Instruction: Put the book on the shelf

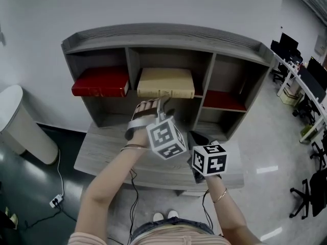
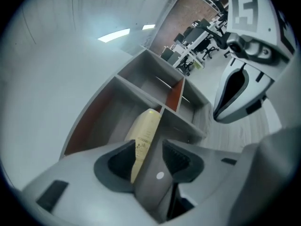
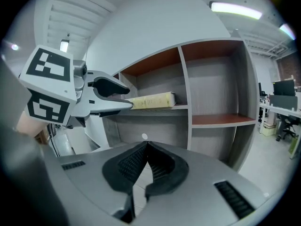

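Note:
A tan book (image 1: 166,82) lies flat on the middle shelf of the grey bookcase (image 1: 168,37). My left gripper (image 1: 162,105) is at the book's front edge, its jaws apart. In the left gripper view the tan book (image 2: 145,131) and the grey shelf board show between the pads of the left gripper (image 2: 148,145), with no pad seen pressing on them. From the right gripper view the left gripper (image 3: 127,102) reaches up to the end of the tan book (image 3: 150,100). My right gripper (image 3: 146,145) sits lower, over the desk, shut and empty.
A red book (image 1: 100,81) lies in the left compartment. The right compartment (image 1: 223,101) has a red board with nothing on it. The bookcase stands on a grey desk (image 1: 102,152). A white bin (image 1: 23,121) stands at the left, office chairs (image 1: 306,188) at the right.

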